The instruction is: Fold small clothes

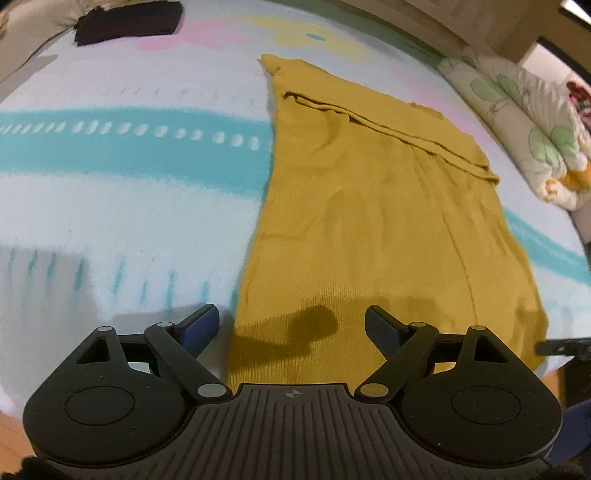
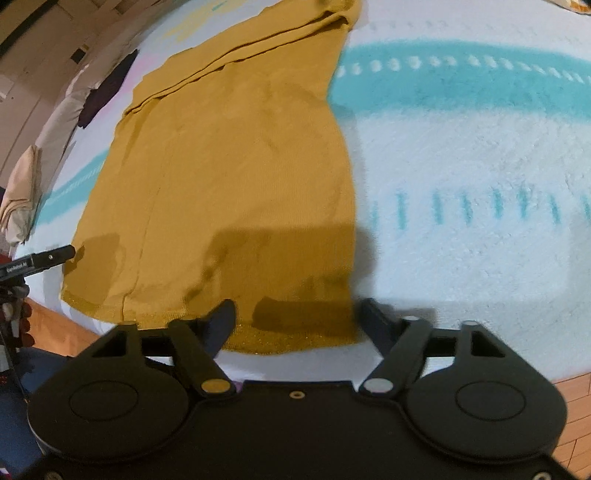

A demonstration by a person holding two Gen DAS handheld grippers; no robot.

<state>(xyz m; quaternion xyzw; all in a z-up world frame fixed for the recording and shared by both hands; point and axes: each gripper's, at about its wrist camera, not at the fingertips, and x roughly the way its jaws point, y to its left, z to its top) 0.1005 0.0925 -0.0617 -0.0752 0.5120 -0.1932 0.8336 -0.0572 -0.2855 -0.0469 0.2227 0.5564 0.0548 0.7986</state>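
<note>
Two open grippers are hanging at the near hem of the mustard garment [image 1: 369,221], which is lying stretched out lengthwise on the pale blue bedspread [image 1: 129,206] and serving here as the landmark. Judging by the doubled edge running across its far end and the long seam-like line down its length, the garment is looking already folded into a narrow strip, with sleeves or sides seemingly turned in; the crosswise fold that would bring hem to far end is not yet done, so roughly the first half of the work appears complete.

The left gripper [image 1: 291,325] is sitting over the garment's near left corner, jaws spread wide, gripping nothing; whether a fingertip is brushing the cloth I cannot tell. The right gripper [image 2: 295,319] is poised at the near right corner, jaws equally wide and empty, its left finger [image 2: 221,321] overlapping the hem. Beyond the garment's far left, a dark cloth [image 1: 129,20] is resting near a pillow; a floral quilt [image 1: 524,129] is bunching off its right side.
</note>
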